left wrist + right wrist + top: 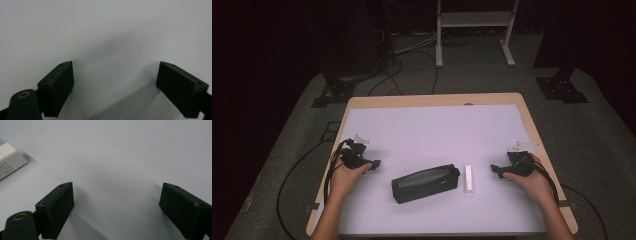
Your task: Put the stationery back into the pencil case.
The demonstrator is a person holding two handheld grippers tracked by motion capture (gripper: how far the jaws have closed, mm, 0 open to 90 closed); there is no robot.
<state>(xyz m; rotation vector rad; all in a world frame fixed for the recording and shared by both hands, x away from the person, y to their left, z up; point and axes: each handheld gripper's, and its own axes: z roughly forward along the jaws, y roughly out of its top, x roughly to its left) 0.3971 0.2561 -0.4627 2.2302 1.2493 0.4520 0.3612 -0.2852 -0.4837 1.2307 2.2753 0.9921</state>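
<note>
A black zipped pouch (424, 182) lies on the white mat, near the front middle of the table. Just right of it lies a small white box (469, 178), lengthwise front to back; its end (10, 160) also shows at the left edge of the right gripper view. My left gripper (374, 164) rests low over the mat left of the pouch, open (116, 65), with bare mat between its jaws. Right of the box sits my right gripper (494, 170), open too (117, 186), with nothing between its jaws.
The white mat covers a wooden table (432, 99) with a light rim. Cables trail from both grippers off the table's sides. Beyond the far edge, on the grey floor, stand a white frame (474, 30) and black stand bases (562, 87).
</note>
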